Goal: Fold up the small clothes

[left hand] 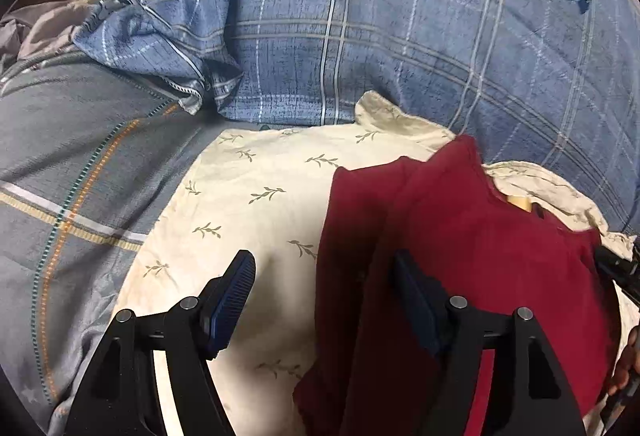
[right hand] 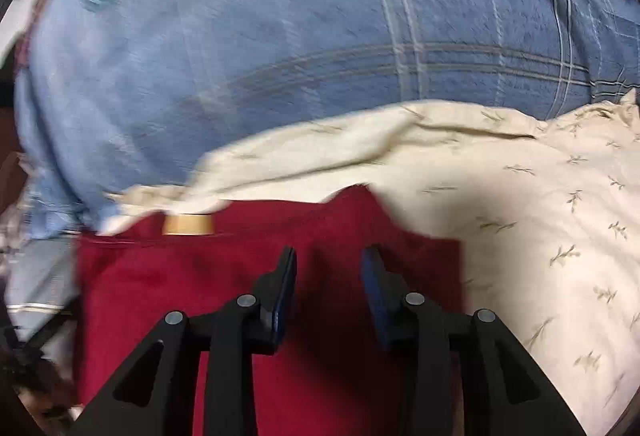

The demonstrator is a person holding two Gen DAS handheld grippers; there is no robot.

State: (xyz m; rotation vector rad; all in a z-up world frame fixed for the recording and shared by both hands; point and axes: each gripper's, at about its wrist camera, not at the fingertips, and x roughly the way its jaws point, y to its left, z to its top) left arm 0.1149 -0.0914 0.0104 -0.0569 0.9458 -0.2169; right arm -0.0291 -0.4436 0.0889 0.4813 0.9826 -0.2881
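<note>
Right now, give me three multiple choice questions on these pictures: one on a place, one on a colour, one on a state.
1. The dark red garment lies on:
A. a cream leaf-print cloth
B. a wooden floor
C. a chair

2. The big pillow behind is:
A. green
B. blue plaid
C. plain white

3. The left gripper is:
A. shut on the garment
B. open
C. out of view

Answers: 1 A, cream cloth shows around the red. 2 B, blue with pale lines. 3 B, a wide gap between the fingers.
</note>
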